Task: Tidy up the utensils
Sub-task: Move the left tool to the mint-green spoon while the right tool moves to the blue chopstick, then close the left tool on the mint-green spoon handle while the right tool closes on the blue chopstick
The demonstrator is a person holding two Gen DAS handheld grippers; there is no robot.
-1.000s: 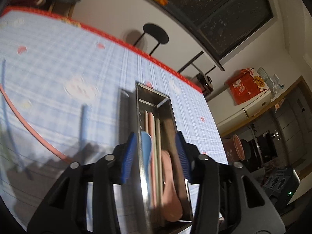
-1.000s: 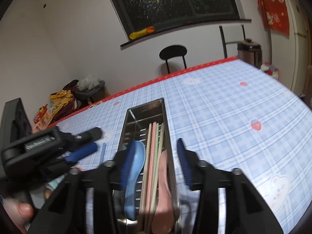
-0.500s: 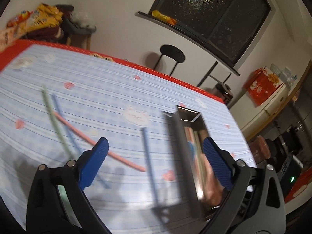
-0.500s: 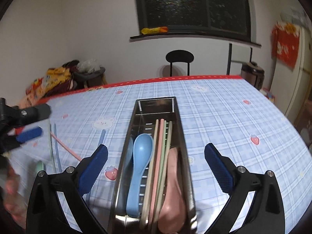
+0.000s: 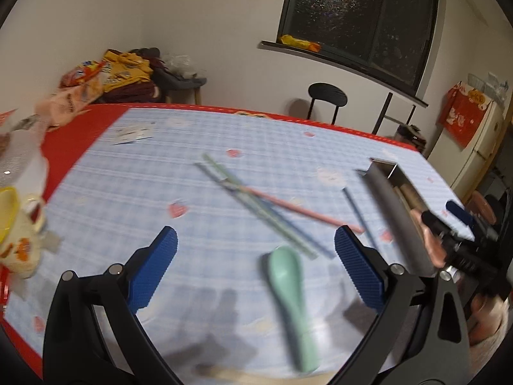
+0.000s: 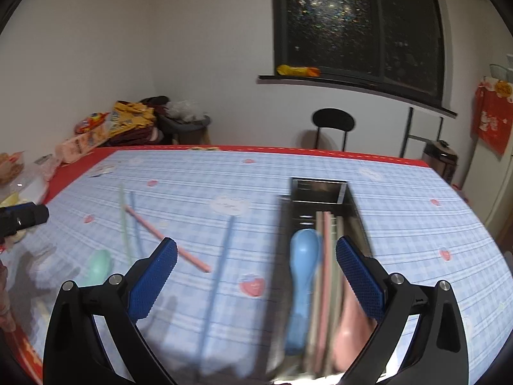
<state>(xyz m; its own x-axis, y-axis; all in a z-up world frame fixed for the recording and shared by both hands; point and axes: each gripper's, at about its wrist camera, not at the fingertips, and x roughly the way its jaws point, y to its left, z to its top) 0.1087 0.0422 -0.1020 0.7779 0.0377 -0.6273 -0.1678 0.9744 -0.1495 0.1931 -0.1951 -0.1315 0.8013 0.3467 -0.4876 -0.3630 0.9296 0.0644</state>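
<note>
Chopsticks and spoons are split between the bench [image 6: 400,211] and a steel tray [image 6: 351,202]. Seen from the right wrist, the tray lies lengthwise on the blue checked cloth and holds a blue spoon [image 6: 303,266], several chopsticks side by side [image 6: 327,256] and a pink spoon [image 6: 348,330] at its near right. The right claw [image 6: 256,269] hangs above the tray's near end with its jaws spread wide and nothing between the pads; its right finger is over the tray, its left finger over bare cloth. To the left of the tray, loose on the cloth, lie a blue chopstick [image 6: 221,263], a pink chopstick [image 6: 166,240], and a green and a blue one crossing it further left [image 6: 123,224]. A green spoon [image 5: 288,292] lies bowl-up nearest the left claw [image 5: 256,255], which is also spread wide and empty, over the cloth beside that spoon. From the left wrist the tray [image 5: 394,211] is at the right, with the right claw [image 5: 461,224] above it. A black chair [image 6: 333,122] stands past the bench under the dark window [image 6: 356,19].
</note>
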